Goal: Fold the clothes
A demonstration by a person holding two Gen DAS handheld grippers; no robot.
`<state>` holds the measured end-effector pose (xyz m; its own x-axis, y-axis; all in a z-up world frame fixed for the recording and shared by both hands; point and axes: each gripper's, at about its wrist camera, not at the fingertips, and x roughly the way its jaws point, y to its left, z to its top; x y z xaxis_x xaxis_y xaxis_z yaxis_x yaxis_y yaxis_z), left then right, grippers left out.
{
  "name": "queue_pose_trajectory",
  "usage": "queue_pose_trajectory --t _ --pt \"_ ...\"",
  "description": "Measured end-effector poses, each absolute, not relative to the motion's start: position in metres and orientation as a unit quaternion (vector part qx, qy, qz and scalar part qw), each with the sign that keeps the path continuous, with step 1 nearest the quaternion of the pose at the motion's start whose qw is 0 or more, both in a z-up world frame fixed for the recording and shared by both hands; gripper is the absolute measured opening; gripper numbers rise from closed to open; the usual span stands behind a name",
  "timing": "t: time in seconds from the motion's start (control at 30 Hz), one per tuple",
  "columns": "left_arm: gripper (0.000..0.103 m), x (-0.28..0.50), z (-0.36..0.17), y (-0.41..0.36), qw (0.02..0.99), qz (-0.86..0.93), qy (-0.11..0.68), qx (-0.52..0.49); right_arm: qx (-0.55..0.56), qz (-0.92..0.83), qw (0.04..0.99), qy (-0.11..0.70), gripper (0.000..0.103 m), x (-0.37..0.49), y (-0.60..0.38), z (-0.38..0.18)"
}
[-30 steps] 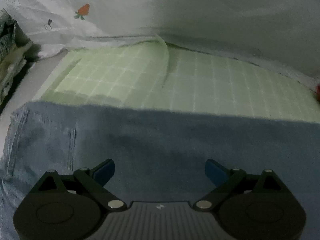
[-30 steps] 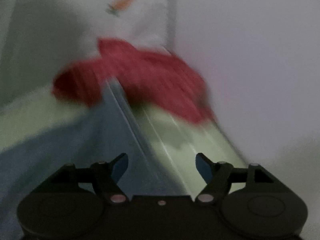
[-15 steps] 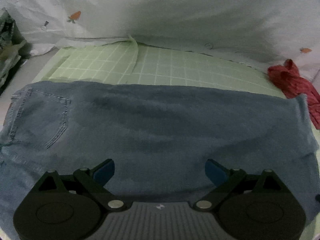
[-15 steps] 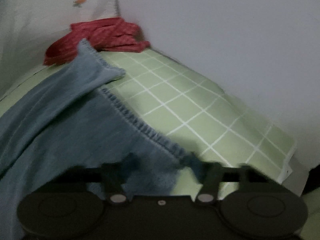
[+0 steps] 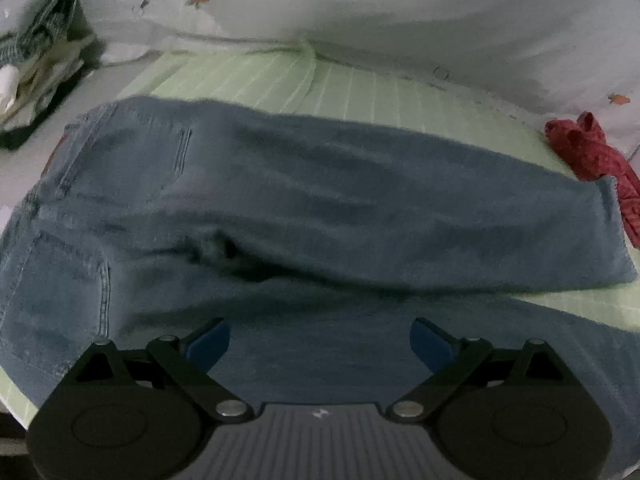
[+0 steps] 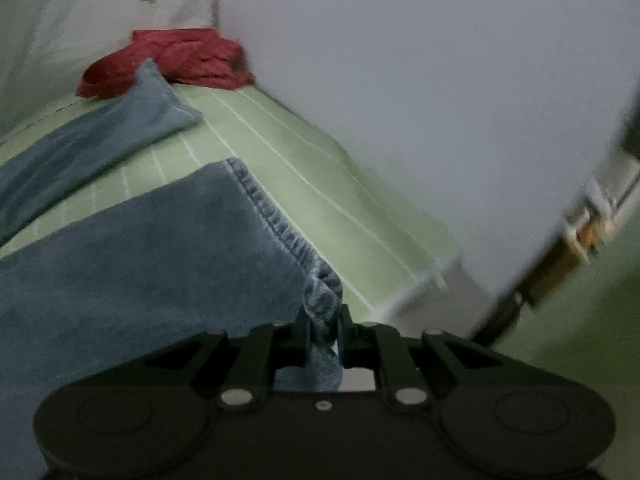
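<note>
Blue jeans (image 5: 320, 208) lie spread across a green checked mat (image 5: 360, 92), waistband and back pockets at the left, legs running right. My left gripper (image 5: 320, 340) is open and empty, hovering over the near leg. In the right wrist view the two legs lie apart, the far leg (image 6: 92, 136) and the near leg (image 6: 152, 248). My right gripper (image 6: 323, 320) is shut on the stitched hem corner of the near leg (image 6: 320, 284).
A crumpled red garment (image 5: 592, 152) lies at the far right end of the mat, also in the right wrist view (image 6: 176, 60). A white carrot-print sheet (image 5: 360, 8) hangs behind. A pile of things (image 5: 36, 60) sits far left. A white wall (image 6: 440, 80) borders the mat's right edge (image 6: 432, 272).
My right gripper has closed on the hem of the near jeans leg. My left gripper has pulled back, so that the whole of the jeans shows, and stays open.
</note>
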<state>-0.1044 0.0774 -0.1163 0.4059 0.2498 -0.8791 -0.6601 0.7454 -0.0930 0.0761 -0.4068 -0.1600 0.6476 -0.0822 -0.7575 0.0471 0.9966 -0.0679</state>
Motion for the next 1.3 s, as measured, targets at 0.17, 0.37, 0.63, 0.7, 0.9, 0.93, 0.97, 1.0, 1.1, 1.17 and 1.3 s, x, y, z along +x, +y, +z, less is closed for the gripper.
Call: queue_pose_trajectory --t 0.17,0.37,0.63,0.7,0.9,0.93,0.97,1.0,1.1,1.17,1.3 --pt "0.097 -0.114 -0.12 0.078 0.806 0.288 0.466 -0.223 -0.056 -0.052 0.902 0.425 0.014 0.066 -0.408 -0.161" --pt "0.097 -0.133 -0.119 0.087 0.8 0.308 0.459 -0.234 -0.095 -0.065 0.904 0.411 0.06 0.075 -0.39 -0.153" --pt "0.097 -0.174 -0.117 0.123 0.784 0.353 0.443 -0.254 -0.021 -0.035 0.911 0.411 0.096 0.061 -0.356 -0.156" --pt "0.097 -0.186 -0.117 0.134 0.783 0.359 0.442 -0.248 0.005 -0.024 0.911 0.412 0.103 0.053 -0.346 -0.159" --pt "0.097 -0.217 -0.124 0.165 0.775 0.356 0.458 -0.25 0.083 0.009 0.907 0.414 0.103 0.032 -0.315 -0.168" --pt "0.097 -0.221 -0.126 0.169 0.773 0.353 0.462 -0.252 0.097 0.011 0.905 0.414 0.103 0.024 -0.315 -0.17" --pt "0.097 -0.224 -0.128 0.173 0.772 0.349 0.466 -0.254 0.11 0.013 0.903 0.415 0.103 0.017 -0.314 -0.172" --pt "0.097 -0.227 -0.13 0.176 0.772 0.346 0.469 -0.255 0.124 0.015 0.901 0.415 0.103 0.009 -0.314 -0.173" --pt "0.097 -0.23 -0.136 0.184 0.772 0.334 0.476 -0.257 0.191 0.028 0.893 0.405 0.103 -0.016 -0.322 -0.179" --pt "0.097 -0.231 -0.139 0.186 0.774 0.324 0.481 -0.254 0.224 0.056 0.884 0.407 0.103 -0.025 -0.325 -0.18" --pt "0.097 -0.228 -0.145 0.187 0.773 0.307 0.494 -0.252 0.304 0.082 0.858 0.406 0.103 -0.039 -0.331 -0.184"
